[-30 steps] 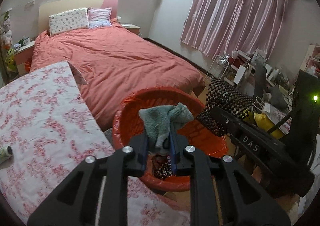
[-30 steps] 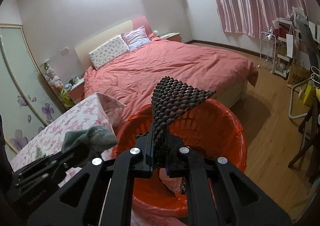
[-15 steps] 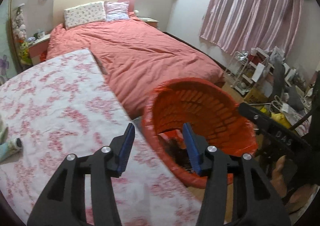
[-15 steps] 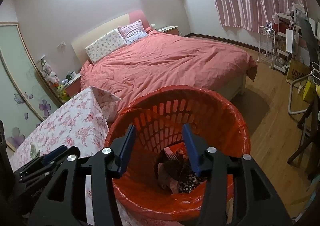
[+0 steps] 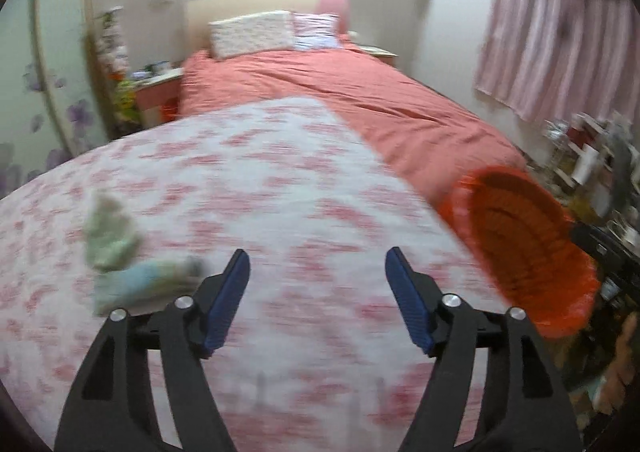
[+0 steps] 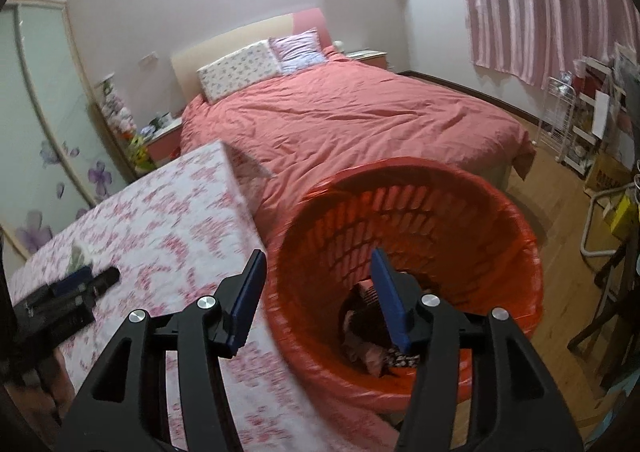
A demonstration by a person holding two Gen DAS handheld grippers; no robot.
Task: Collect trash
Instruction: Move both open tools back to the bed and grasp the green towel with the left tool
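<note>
My left gripper [image 5: 316,300] has its blue pads [image 5: 226,298] well apart and opening further, with nothing between them but the floral tablecloth [image 5: 280,180] below. My right gripper [image 6: 318,298] is also opening, its jaws at a middling spread and empty; through the gap I look down into the red basket [image 6: 516,236], which stands on the floor against the table's edge, between the table and the pink bed [image 6: 352,120].

As for progress, I judge a fair part is done. The basket's bottom already holds a heap of discarded things [image 6: 372,348], pinkish and dark patterned scraps, though I cannot tell them apart. Neither gripper carries anything now.

What is left shows in the left wrist view: a crumpled pale green wad [image 5: 110,236] lies on the tablecloth, and just below it a light blue-and-green bundle [image 5: 148,280], possibly a sock, though blur hides the detail. Both sit left of my left jaws, near but not touching them. From the right wrist view, that same gripper hovers over the far side of the table beside a small pale scrap. Those pieces are my likely next pickup, then back across to the basket.
</note>
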